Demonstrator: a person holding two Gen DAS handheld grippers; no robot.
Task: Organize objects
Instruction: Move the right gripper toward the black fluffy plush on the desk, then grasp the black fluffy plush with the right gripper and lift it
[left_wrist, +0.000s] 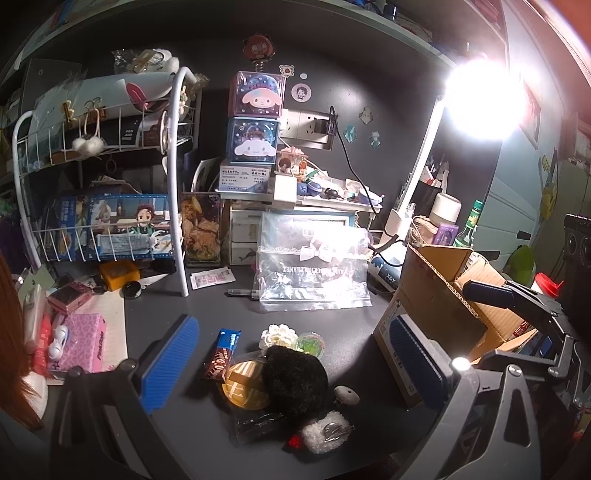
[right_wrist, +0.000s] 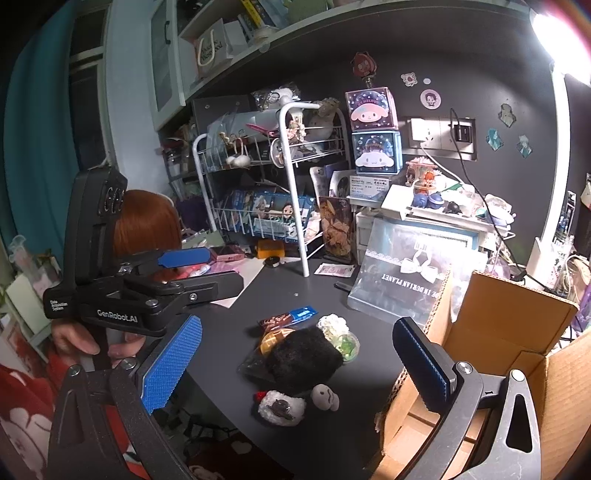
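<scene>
Both my grippers are spread wide w/ nothing between the pads: left gripper (left_wrist: 295, 365) hangs over the heap, right gripper (right_wrist: 295, 365) is pulled back on the near side of it, its right finger up against the cardboard box (right_wrist: 517, 332).

Landmark = black fuzzy pouf (left_wrist: 295, 373). The things to tidy sit on the dark desk (left_wrist: 207, 314), all crowded round the pouf:
- snack bar (left_wrist: 221, 354) just left of it
- gold round disc (left_wrist: 243, 384) partly under its left edge
- white flower clip (left_wrist: 279, 332) and green jelly cup (left_wrist: 310, 341) just behind it
- small grey stone-like figure (left_wrist: 346, 394) just right of it
- white fluffy clip (left_wrist: 325, 432) w/ a red bit, in front, nearest the desk edge
- box stands open, right of the pouf, near but apart.

Risks, as I judge:
- the heap is packed tight, so closing on the pouf prob drags the disc or flower along
- fluffy clip and figure sit close to the edge; a nudge while reaching in could send them to the floor
- pouf is soft and will squash, so grip may slip
- box flaps stand up in the way; a finger could catch on one and shove the box.

Writing I can read:
- "GenRobot.AI" on the left gripper's body, right wrist view
- "IN DURIAN PLANET" upside down on the clear bag (right_wrist: 410, 273) behind the pouf
- snack bar label too small to read.
</scene>
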